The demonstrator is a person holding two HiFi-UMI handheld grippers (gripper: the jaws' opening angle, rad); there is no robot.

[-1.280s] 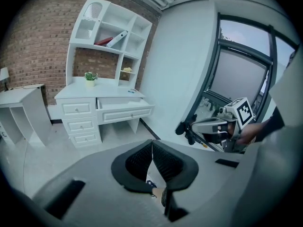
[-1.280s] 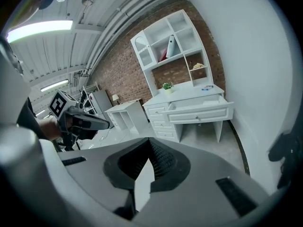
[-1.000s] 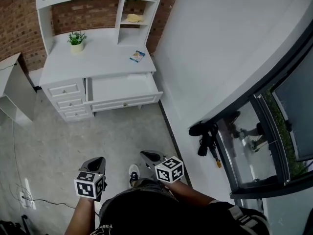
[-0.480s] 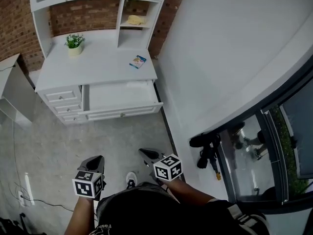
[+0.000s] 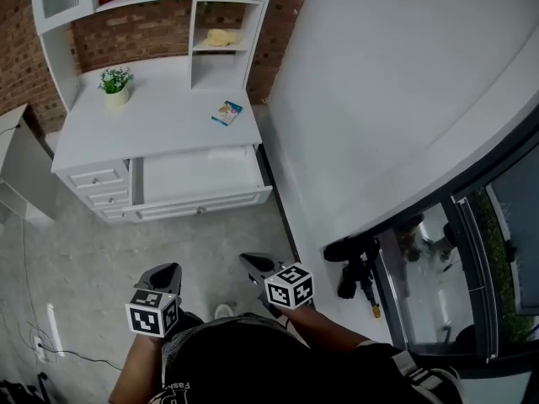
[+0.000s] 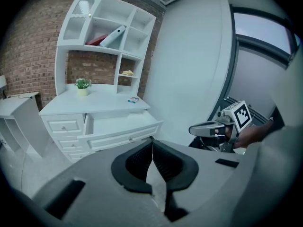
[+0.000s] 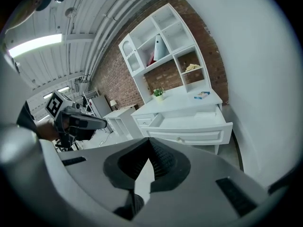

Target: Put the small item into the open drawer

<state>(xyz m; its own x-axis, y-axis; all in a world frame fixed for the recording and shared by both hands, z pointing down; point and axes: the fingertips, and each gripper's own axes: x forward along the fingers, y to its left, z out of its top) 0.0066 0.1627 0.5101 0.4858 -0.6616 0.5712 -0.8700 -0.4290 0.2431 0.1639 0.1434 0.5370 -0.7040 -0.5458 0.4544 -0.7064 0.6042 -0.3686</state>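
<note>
The small item, a blue and white packet [image 5: 226, 113], lies on the white desk top [image 5: 168, 124], near its right edge. Below it the wide drawer [image 5: 199, 175] stands pulled out, with nothing visible in it. Both grippers are held low in front of the person, far from the desk. My left gripper [image 5: 171, 269] is shut and holds nothing. My right gripper [image 5: 247, 261] is shut too, also with nothing in it. The left gripper view shows the packet [image 6: 133, 99] and drawer [image 6: 120, 124] beyond the closed jaws [image 6: 151, 141]. The right gripper view shows the packet [image 7: 201, 95] and drawer [image 7: 189, 122].
A potted plant [image 5: 115, 82] stands on the desk's left. Shelves above hold a yellowish thing [image 5: 222, 37]. Small closed drawers [image 5: 99, 178] sit left of the open one. A white wall [image 5: 379, 99] runs along the right. A black object [image 5: 354, 263] stands by the glass.
The desk and open drawer have slid lower and slightly left in the head view as the person comes closer. Both grippers stay shut in the same place before the body.
</note>
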